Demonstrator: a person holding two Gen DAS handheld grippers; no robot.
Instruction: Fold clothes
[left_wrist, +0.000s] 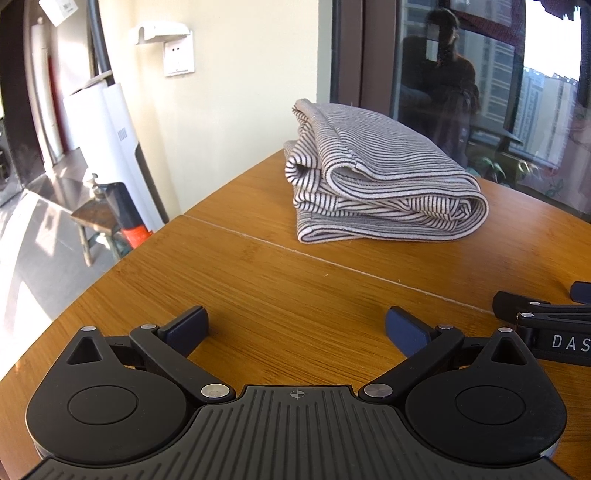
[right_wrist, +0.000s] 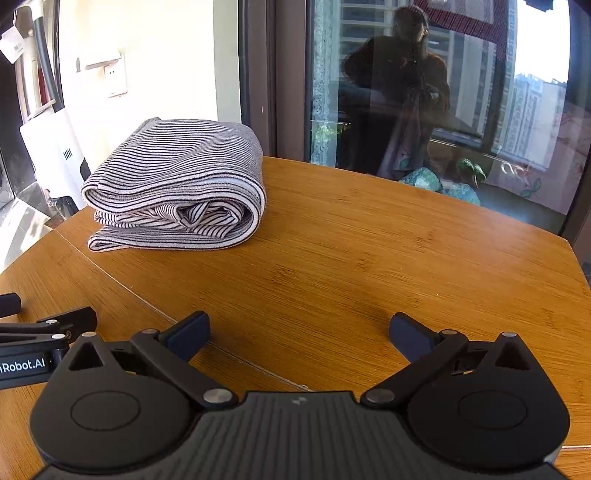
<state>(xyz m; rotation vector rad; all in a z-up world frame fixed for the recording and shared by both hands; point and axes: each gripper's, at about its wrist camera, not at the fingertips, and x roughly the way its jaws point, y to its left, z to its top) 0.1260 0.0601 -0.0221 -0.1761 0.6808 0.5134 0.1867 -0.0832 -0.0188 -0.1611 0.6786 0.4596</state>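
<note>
the folded striped cloth (left_wrist: 384, 177) lies far across the wooden table (left_wrist: 258, 280), its long side running left to right, ahead of the left gripper (left_wrist: 295, 325) and far left of the right gripper (right_wrist: 299, 328), both spread wide and holding nothing.

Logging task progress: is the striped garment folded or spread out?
Folded. The striped garment sits as a compact stack of layers on the wooden table, rolled edges visible, neither tool touching it.

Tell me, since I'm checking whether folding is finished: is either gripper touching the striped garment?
Apart. Both wrist views show bare table between the open left gripper, the open right gripper and the folded striped garment.
</note>
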